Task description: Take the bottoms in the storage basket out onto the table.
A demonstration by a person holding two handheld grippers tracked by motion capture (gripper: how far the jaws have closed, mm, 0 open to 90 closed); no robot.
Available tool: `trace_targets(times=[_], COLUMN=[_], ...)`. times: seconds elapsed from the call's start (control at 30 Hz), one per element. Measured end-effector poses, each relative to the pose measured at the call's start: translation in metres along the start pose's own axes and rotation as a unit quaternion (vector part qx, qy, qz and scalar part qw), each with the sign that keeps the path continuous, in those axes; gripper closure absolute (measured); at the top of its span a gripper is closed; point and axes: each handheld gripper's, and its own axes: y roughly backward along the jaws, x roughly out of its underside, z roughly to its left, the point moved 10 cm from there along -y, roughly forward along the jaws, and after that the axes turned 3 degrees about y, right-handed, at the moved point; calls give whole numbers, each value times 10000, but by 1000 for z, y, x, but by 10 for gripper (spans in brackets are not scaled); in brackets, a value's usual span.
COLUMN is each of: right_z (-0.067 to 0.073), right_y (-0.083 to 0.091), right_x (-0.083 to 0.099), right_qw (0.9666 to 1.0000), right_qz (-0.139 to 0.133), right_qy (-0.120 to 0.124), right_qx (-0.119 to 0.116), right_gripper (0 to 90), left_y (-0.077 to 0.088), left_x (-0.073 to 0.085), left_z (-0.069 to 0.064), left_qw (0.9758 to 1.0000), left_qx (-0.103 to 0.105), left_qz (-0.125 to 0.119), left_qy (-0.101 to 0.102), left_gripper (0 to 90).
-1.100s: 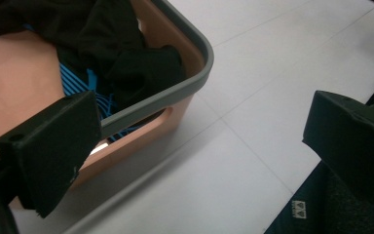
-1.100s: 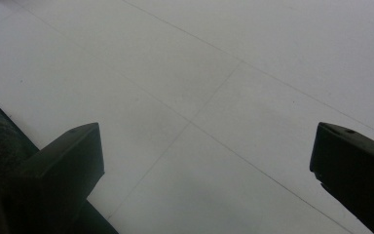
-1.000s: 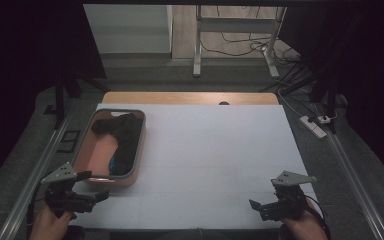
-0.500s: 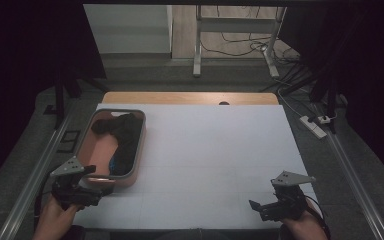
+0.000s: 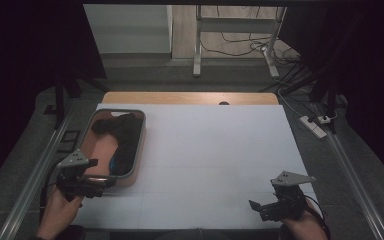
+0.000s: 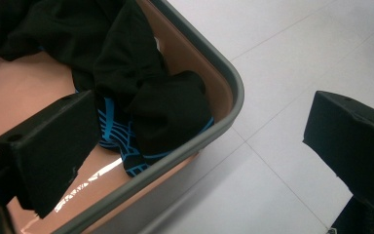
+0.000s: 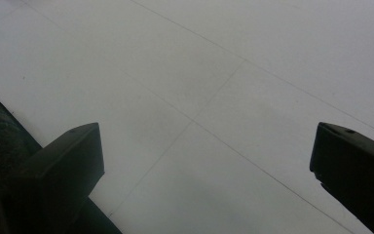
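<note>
Black garment (image 6: pixel 141 73) lies bunched in tray, directly ahead of left tool.

Garment, black with blue line pattern, sits heaped inside the grey-rimmed tray (image 5: pixel 139 150), its near fold against the corner wall just beyond the left tool (image 5: pixel 87 181). Judged soft, light and limp; it should bunch and drape when lifted, so the raised fold nearest the tool is the best place to take hold. Left tool is spread wide and grasps nothing; one jaw hangs over the tray interior, the other over the tabletop (image 5: pixel 215 150) outside the rim. Whether either jaw touches the rim cannot be told. Right tool (image 5: pixel 267 207) is likewise spread wide, empty, above bare tabletop, well apart from the tray.
</note>
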Motion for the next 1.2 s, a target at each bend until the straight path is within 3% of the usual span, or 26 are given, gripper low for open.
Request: trace_targets(times=[0.3, 0.6, 0.83, 1.1, 1.2], right_z=[1, 1, 1, 1, 1], right_y=[0, 0, -1, -1, -1], right_x=[0, 0, 1, 1, 1], right_qw=[10000, 10000, 10000, 10000, 10000], right_qz=[20, 22, 29, 32, 48], right_qy=[5, 38, 56, 63, 70], right_qx=[-5, -8, -14, -32, -25], right_gripper=[0, 0, 0, 0, 0], left_y=[-1, -8, -11, -21, -24], left_x=[-7, -15, -24, -33, -36], left_z=[5, 11, 14, 19, 20], left_qw=[10000, 9997, 9999, 9997, 9998], left_qx=[-47, -189, -130, -205, -142], left_qz=[26, 134, 51, 97, 93], left_qy=[60, -16, 53, -5, -67], left_gripper=[6, 6, 6, 5, 0])
